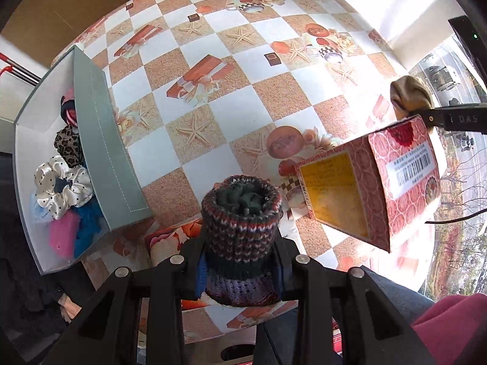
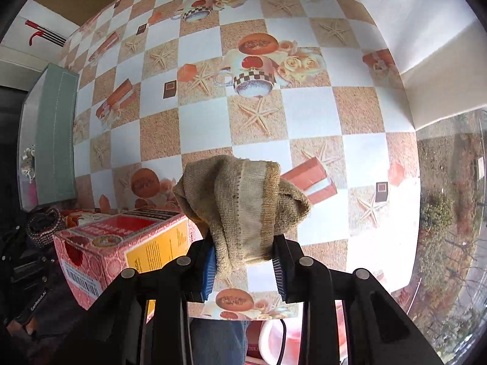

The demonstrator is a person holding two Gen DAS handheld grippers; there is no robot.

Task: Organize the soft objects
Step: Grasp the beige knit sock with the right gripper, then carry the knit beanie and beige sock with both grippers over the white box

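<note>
My left gripper [image 1: 240,270] is shut on a rolled knitted sock bundle [image 1: 242,213] of dark red, green and purple yarn, held above the checked tablecloth [image 1: 213,97]. My right gripper [image 2: 245,269] is shut on a balled beige sock [image 2: 243,200], also lifted off the cloth. That beige sock [image 1: 409,95] shows at the right edge of the left wrist view, with the other gripper's black finger beside it. The knitted bundle [image 2: 42,223] appears at the far left of the right wrist view. An open grey-green box [image 1: 100,143] at the left holds scrunchies and fluffy cloths.
A pink and yellow carton [image 1: 374,188] stands on the table between the two grippers, also seen as the carton [image 2: 127,243] low left in the right wrist view. The table's right edge borders a window. A person's trouser leg and a pink sleeve [image 1: 450,328] lie below.
</note>
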